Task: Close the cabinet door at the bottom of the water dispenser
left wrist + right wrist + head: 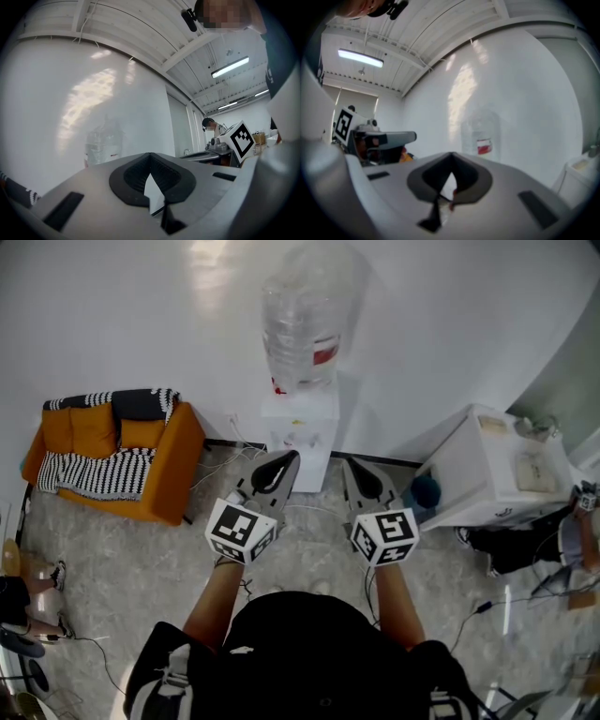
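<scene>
The white water dispenser [300, 432] stands against the wall with a clear bottle [302, 320] on top. Its lower cabinet front is mostly hidden behind my two grippers, so I cannot tell how the door stands. My left gripper [284, 461] and right gripper [357, 468] are held level side by side just in front of the dispenser, both shut with nothing between the jaws. In the left gripper view the left gripper [150, 157] points at the wall, with the bottle [104, 145] to the left. In the right gripper view the right gripper [451, 158] is shut too, with the bottle [480, 136] ahead.
An orange sofa [122, 456] with striped cushions stands at the left. A white cabinet [497, 474] and a blue ball [425, 491] are at the right. Cables [225, 460] trail on the floor beside the dispenser. A person [534, 545] sits at the right; another person's feet [42, 592] show at the left.
</scene>
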The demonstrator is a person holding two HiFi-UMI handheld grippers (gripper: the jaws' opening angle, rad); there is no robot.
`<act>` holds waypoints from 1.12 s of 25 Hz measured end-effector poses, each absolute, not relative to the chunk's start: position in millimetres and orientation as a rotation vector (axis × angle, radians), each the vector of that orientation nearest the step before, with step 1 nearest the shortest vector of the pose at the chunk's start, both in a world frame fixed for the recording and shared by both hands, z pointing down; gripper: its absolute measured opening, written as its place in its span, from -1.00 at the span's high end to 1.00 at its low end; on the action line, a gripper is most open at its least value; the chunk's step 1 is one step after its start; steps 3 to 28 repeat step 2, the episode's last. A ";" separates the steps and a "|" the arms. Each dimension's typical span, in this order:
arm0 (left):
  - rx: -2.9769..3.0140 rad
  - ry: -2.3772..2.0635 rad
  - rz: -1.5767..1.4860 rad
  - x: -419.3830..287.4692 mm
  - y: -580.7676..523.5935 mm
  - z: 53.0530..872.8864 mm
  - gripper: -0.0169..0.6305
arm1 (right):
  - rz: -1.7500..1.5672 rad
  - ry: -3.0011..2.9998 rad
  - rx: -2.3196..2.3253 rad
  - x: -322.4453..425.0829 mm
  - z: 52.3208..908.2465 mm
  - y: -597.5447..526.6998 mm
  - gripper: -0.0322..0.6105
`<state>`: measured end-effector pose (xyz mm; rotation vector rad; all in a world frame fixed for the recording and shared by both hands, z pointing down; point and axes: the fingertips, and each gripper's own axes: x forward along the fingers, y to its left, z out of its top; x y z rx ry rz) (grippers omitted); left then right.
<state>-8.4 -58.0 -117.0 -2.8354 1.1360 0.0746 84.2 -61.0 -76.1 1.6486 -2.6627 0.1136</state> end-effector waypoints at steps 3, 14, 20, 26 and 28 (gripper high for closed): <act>-2.839 1.145 0.090 -9.5 -58.6 -117.7 0.91 | 0.113 -2.664 1.646 83.5 -75.9 -60.5 0.79; -2.839 1.145 0.090 -9.5 -58.6 -117.7 0.91 | 0.113 -2.664 1.646 83.5 -75.9 -60.5 0.79; -2.839 1.145 0.090 -9.5 -58.6 -117.7 0.91 | 0.113 -2.664 1.646 83.5 -75.9 -60.5 0.79; -2.839 1.145 0.090 -9.5 -58.6 -117.7 0.91 | 0.113 -2.664 1.646 83.5 -75.9 -60.5 0.79; -2.839 1.145 0.090 -9.5 -58.6 -117.7 0.91 | 0.113 -2.664 1.646 83.5 -75.9 -60.5 0.79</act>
